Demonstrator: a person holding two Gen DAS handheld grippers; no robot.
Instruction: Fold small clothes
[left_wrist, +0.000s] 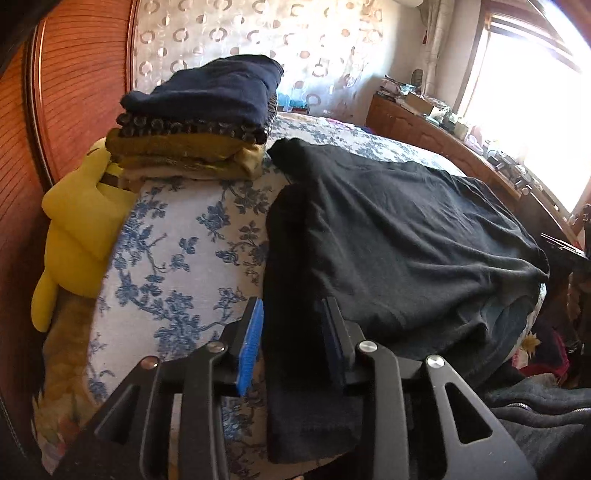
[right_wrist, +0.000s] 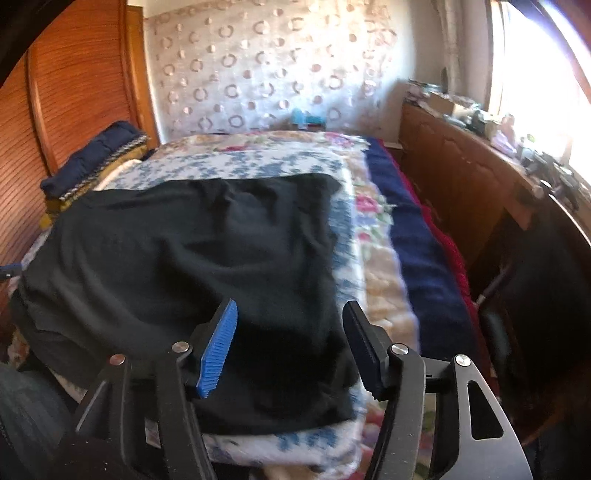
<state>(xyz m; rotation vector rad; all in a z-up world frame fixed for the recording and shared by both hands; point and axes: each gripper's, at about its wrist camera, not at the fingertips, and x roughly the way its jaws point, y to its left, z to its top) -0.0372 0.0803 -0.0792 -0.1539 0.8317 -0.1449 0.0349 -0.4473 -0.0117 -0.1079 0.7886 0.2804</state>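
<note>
A black garment (left_wrist: 388, 240) lies spread flat on the floral bed cover (left_wrist: 177, 251), with its left side folded in as a long strip. My left gripper (left_wrist: 293, 325) stands open over the near left edge of that strip; the cloth lies between the blue pads, which do not press on it. In the right wrist view, the garment (right_wrist: 184, 251) reaches to the near right corner. My right gripper (right_wrist: 291, 325) is wide open over that corner, with cloth below and between its fingers.
A stack of folded clothes (left_wrist: 199, 122) sits at the bed's far left, navy on top. A yellow plush toy (left_wrist: 77, 229) hangs off the left edge beside a wooden slatted door (left_wrist: 74, 74). A cluttered wooden cabinet (right_wrist: 461, 184) runs under the bright window on the right.
</note>
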